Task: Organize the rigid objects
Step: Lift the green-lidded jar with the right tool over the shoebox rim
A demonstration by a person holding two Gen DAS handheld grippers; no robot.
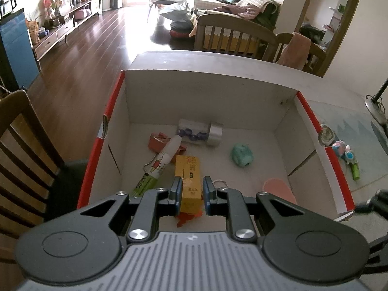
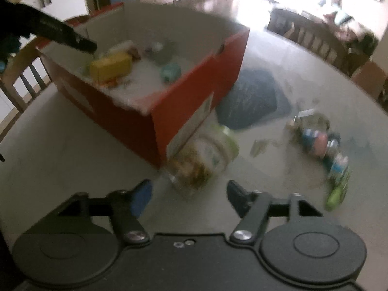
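I am holding my left gripper [image 1: 191, 197] over the red cardboard box [image 1: 315, 118] while my right gripper [image 2: 189, 194] is pointing at a jar [image 2: 206, 155] outside it.

My left gripper's jaws are standing pressed close together with nothing pinched; the yellow carton [image 1: 189, 181] is only lying under them on the box floor. Also lying in the box are a white glue tube [image 1: 160, 165] just beside the carton, a clear cylinder with a silver cap [image 1: 198, 133] near the far wall, a mint green toy [image 1: 242, 157] and a pink flat piece [image 1: 278, 189]. My right gripper's jaws are standing spread and holding nothing. The jar with a green lid is lying on its side on the table [image 2: 60, 150], just beside the near corner of the box, a little ahead of the blue fingertips [image 2: 141, 196]. A colourful toy [image 2: 325, 150], blurred, is lying well apart from the box.
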